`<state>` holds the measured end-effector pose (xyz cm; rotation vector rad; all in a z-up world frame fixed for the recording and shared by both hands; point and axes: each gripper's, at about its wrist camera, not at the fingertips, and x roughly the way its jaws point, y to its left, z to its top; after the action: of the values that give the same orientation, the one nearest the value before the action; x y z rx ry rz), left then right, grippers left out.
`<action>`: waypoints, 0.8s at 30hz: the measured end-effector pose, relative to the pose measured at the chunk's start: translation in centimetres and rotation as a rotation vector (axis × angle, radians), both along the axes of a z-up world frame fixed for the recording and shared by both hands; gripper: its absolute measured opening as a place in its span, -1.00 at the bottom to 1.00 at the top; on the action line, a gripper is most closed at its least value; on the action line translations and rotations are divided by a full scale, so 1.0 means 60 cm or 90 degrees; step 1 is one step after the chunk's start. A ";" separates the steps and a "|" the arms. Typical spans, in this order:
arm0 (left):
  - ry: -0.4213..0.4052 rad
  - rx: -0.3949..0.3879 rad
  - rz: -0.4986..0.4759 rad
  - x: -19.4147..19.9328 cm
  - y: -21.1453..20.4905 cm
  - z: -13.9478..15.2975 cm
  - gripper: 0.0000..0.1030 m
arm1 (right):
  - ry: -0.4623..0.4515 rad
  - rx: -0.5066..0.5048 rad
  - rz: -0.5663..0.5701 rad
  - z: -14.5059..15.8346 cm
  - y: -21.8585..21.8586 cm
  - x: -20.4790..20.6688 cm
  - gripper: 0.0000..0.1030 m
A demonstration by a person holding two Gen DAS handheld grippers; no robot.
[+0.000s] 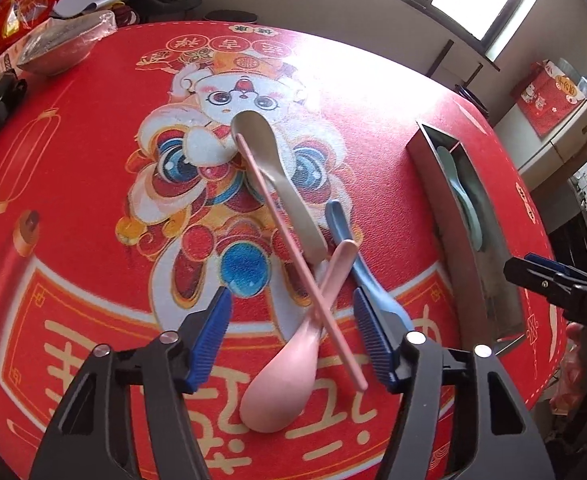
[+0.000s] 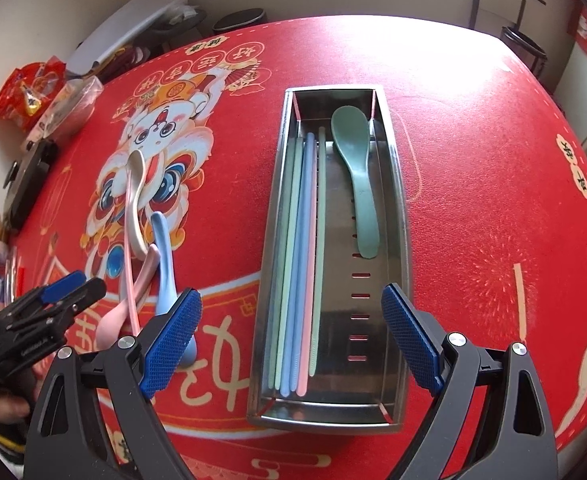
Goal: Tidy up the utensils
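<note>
On the red printed tablecloth lies a pile of utensils: a pink spoon, a pink chopstick across it, a beige spoon and a blue spoon. My left gripper is open just above the pile, its fingers on either side of the pink spoon and chopstick. My right gripper is open and empty above the near end of the steel tray. The tray holds a green spoon and several chopsticks. The pile also shows in the right wrist view.
A plastic-wrapped bowl and red snack bags sit at the table's far left edge. A dark appliance stands beside them. The tray lies right of the pile. A red box sits on a cabinet beyond the table.
</note>
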<state>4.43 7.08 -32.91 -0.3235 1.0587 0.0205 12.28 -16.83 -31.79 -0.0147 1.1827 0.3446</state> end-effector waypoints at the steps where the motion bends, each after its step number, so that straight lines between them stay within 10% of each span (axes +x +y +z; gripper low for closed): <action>1: 0.005 0.000 -0.009 0.008 -0.008 -0.002 -0.15 | 0.000 0.001 -0.005 0.000 -0.006 0.001 0.72; 9: 0.059 -0.049 0.011 0.037 -0.009 -0.043 -0.70 | 0.004 0.012 -0.044 -0.002 -0.051 0.004 0.72; 24: 0.074 -0.058 0.017 0.059 -0.009 -0.052 -0.70 | 0.009 0.006 -0.034 -0.005 -0.050 0.012 0.72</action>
<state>7.98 6.52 -36.02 -0.4234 1.1733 0.0159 13.00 -19.83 -32.11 0.0280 1.1929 0.3032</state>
